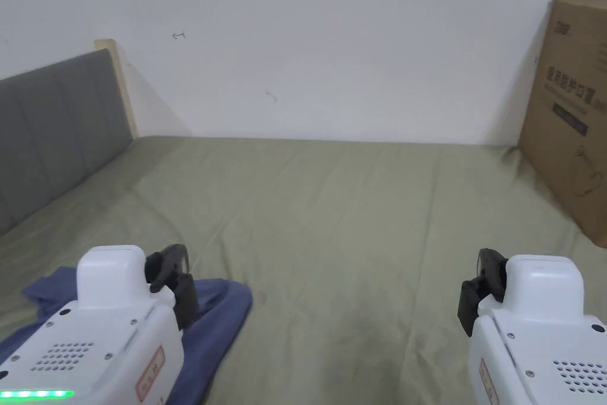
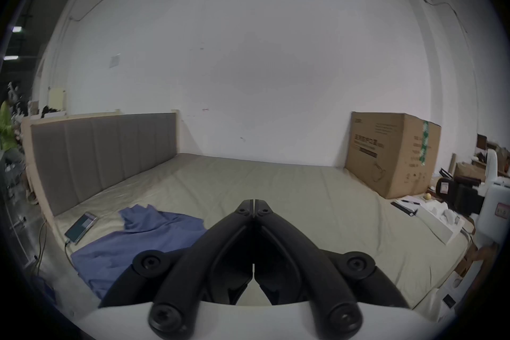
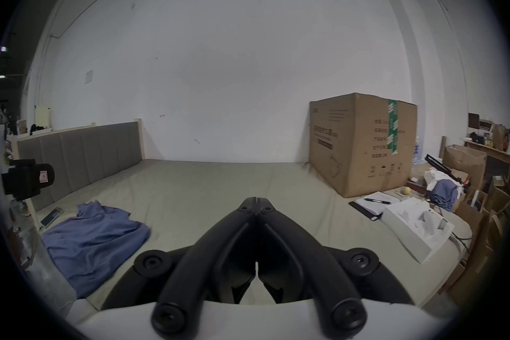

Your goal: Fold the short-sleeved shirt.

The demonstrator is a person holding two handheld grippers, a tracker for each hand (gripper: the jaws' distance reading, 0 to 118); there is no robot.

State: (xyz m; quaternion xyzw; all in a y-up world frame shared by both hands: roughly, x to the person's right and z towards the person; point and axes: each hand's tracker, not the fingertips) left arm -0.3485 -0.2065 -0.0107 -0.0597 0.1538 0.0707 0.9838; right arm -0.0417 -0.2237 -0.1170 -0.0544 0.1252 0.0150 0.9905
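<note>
A wide bed (image 1: 332, 216) with an olive-green sheet stretches ahead of both my claws to a white wall (image 1: 332, 38). A grey padded headboard (image 1: 53, 127) runs along its left side, and a big cardboard box (image 1: 572, 115) stands on the far right corner.

The blue shirt (image 2: 132, 238) lies crumpled on the sheet, below and left of my left claw (image 2: 253, 208), which hangs above it without touching. Its long axis runs from near me toward the headboard, with a rumpled edge at the far end; I cannot tell which end is the collar.

The left claw's jaws are pressed together, holding nothing. My right claw (image 3: 257, 198) is closed and empty too, over bare sheet well right of the shirt.

The gripper views add what the head view misses: a phone (image 2: 81, 226) beside the shirt's far left edge, plus a notebook with a pen (image 3: 378, 201) and a white foam tray (image 3: 416, 224) right of the right claw.
</note>
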